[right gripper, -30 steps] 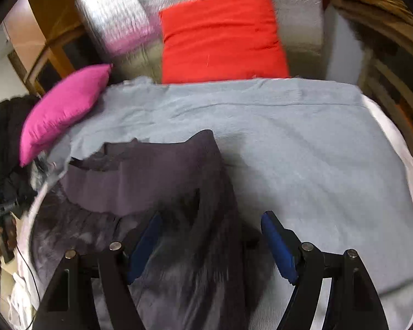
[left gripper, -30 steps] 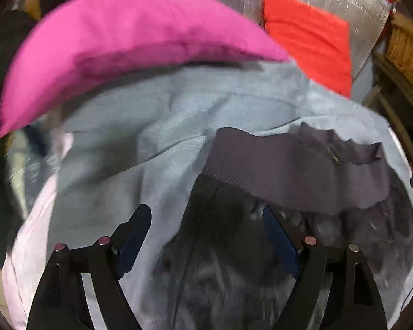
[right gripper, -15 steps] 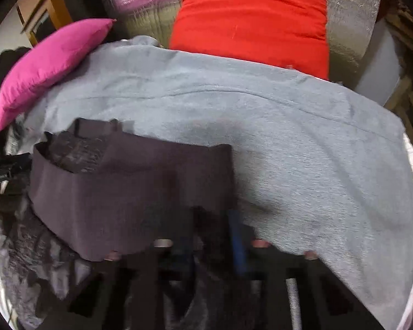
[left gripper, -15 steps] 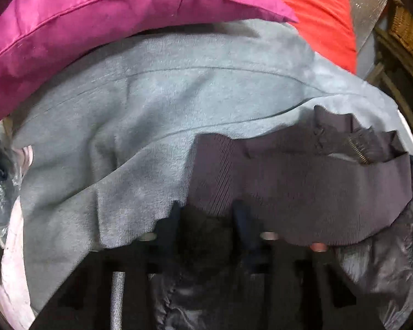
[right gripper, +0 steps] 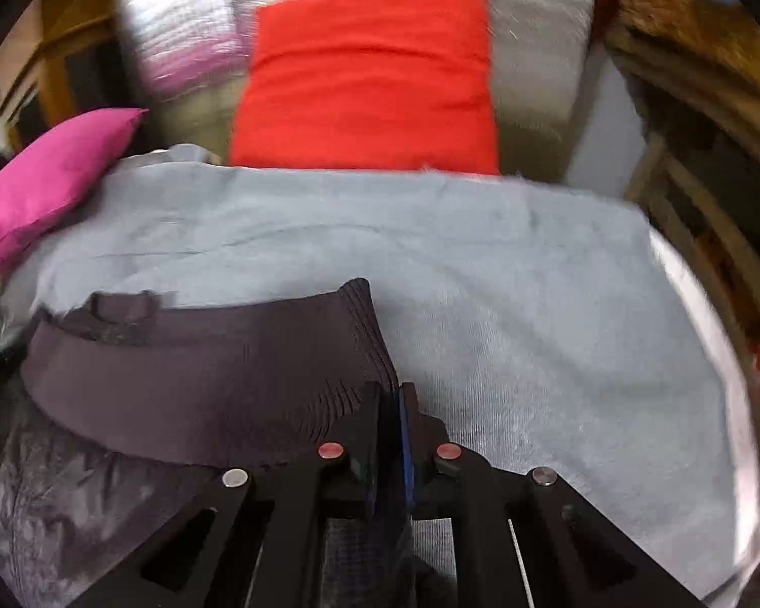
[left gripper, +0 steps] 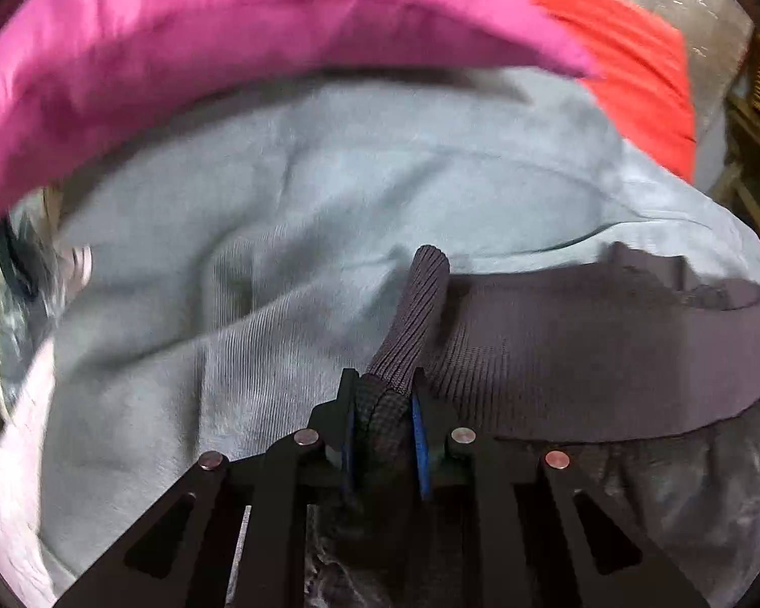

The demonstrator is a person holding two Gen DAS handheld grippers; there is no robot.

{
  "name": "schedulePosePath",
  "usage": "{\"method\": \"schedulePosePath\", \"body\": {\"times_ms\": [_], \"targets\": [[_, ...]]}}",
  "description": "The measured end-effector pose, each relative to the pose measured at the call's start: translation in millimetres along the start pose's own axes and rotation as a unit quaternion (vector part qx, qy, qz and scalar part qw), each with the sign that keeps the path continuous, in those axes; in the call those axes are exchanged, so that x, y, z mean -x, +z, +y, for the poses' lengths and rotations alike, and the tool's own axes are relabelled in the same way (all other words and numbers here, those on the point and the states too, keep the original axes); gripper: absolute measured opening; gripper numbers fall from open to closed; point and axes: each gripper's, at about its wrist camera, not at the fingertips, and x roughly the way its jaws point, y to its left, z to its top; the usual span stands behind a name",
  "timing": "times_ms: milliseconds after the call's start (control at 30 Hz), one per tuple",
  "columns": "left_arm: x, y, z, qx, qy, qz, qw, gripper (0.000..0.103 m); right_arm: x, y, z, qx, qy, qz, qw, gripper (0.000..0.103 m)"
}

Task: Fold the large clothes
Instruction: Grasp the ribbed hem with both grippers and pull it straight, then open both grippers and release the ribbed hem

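A: What does the left gripper (left gripper: 382, 405) have?

B: Its jaws are closing, and a bunch of the jacket's (left gripper: 608, 354) ribbed band sits squeezed between them. The rest of the band runs off to its right.

A: And the right gripper (right gripper: 397, 405)?

B: Pinched tight on the band's other end. The jacket (right gripper: 177, 380) spreads out to its left.

A: What is under the jacket?

B: A grey blanket (right gripper: 481, 263). Far ahead lie a red pillow (right gripper: 370, 81) and a pink pillow (right gripper: 50, 177).

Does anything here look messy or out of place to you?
Nothing is spilled or torn. The dark jacket lies rumpled on the grey blanket, its ribbed hem bunched up where the left gripper is closing on it.
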Motion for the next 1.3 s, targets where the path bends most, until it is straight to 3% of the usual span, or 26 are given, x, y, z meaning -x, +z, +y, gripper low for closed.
{"method": "schedulePosePath", "body": {"times_ms": [100, 133, 167, 233, 300, 400, 467, 500, 533, 633, 700, 733, 767, 833, 867, 900, 933, 1067, 1133, 1200, 1300], "targets": [[-5.7, -1.4, 8.0, 0.010, -0.001, 0.004, 0.9999, 0.020, -16.5, -5.5, -11.3, -0.021, -0.001, 0.016, 1.000, 0.006], [-6.7, -1.8, 7.8, 0.009, 0.012, 0.003, 0.9999, 0.020, -20.8, -6.9, -12.9, -0.021, -0.007, 0.020, 1.000, 0.000], [-8.8, -3.3, 7.9, 0.010, 0.022, 0.004, 0.9997, 0.020, -23.1, -7.4, -15.7, -0.020, -0.039, 0.022, 0.999, 0.000], [-7.3, -5.8, 4.0, 0.009, 0.023, 0.000, 0.9997, 0.020, -29.1, -12.6, -39.0, -0.061, -0.055, 0.035, 0.996, 0.000], [-0.1, -5.7, -1.0, 0.001, 0.017, -0.011, 0.9998, 0.024, -22.6, -16.9, -57.2, -0.090, -0.033, 0.035, 0.995, 0.001], [9.0, -3.8, -6.5, 0.015, -0.006, -0.019, 0.9997, 0.034, 3.7, -12.5, -66.1, -0.103, 0.020, -0.003, 0.994, 0.003], [22.4, -3.7, -3.0, 0.018, -0.017, -0.037, 0.9990, 0.054, 17.7, -5.2, -64.7, -0.109, 0.055, -0.024, 0.992, 0.031], [29.4, -3.9, -2.3, 0.019, -0.020, -0.051, 0.9983, 0.058, 21.5, 0.3, -58.6, -0.101, 0.075, -0.022, 0.992, 0.085], [35.7, -3.1, -1.9, 0.018, -0.024, -0.063, 0.9976, 0.064, 20.5, 3.7, -50.4, -0.092, 0.091, -0.017, 0.991, 0.103], [38.0, 0.6, -5.8, -0.004, -0.033, -0.060, 0.9977, 0.066, 21.1, 9.2, -25.8, -0.045, 0.116, -0.019, 0.992, 0.103], [31.2, 3.2, -13.6, -0.022, -0.028, -0.043, 0.9984, 0.066, 8.8, 11.2, -7.9, -0.026, 0.121, 0.007, 0.992, 0.102], [25.7, 2.3, -16.2, -0.032, -0.026, -0.032, 0.9986, 0.066, -3.7, 12.6, 2.0, -0.017, 0.121, 0.029, 0.992, 0.095], [17.6, 0.7, -21.2, -0.039, -0.020, -0.019, 0.9989, 0.066, -10.6, 11.2, 6.5, -0.008, 0.120, 0.040, 0.992, 0.087], [6.0, 0.8, -22.1, -0.048, -0.011, -0.007, 0.9988, 0.064, -29.7, 10.3, 17.5, 0.013, 0.102, 0.069, 0.992, 0.034], [6.3, 0.2, -24.3, -0.054, 0.000, -0.014, 0.9984, 0.036, -37.4, 7.1, 21.1, 0.017, 0.097, 0.086, 0.991, 0.034], [3.8, 1.0, -26.8, -0.062, 0.016, -0.010, 0.9979, 0.016, -38.7, 4.1, 25.2, 0.029, 0.091, 0.089, 0.991, 0.024], [5.6, 1.2, -25.8, -0.062, 0.010, -0.012, 0.9980, 0.017, -35.6, 2.9, 30.1, 0.044, 0.087, 0.088, 0.991, 0.014], [27.7, 3.7, -17.2, -0.054, 0.017, -0.055, 0.9969, 0.016, 5.6, 7.7, 34.5, 0.078, 0.048, 0.027, 0.995, 0.010], [17.2, 5.4, -11.3, -0.035, 0.017, -0.038, 0.9985, 0.016, 24.4, 12.1, 24.3, 0.072, 0.019, -0.014, 0.997, 0.009], [-3.1, 0.2, -18.4, -0.047, 0.035, -0.014, 0.9982, 0.016, 1.9, 11.1, 13.4, 0.038, 0.021, 0.018, 0.999, 0.009], [-10.6, -2.6, -19.6, -0.048, 0.046, -0.011, 0.9977, 0.017, -30.4, -3.2, 21.1, 0.052, 0.000, 0.043, 0.998, 0.009]]}}
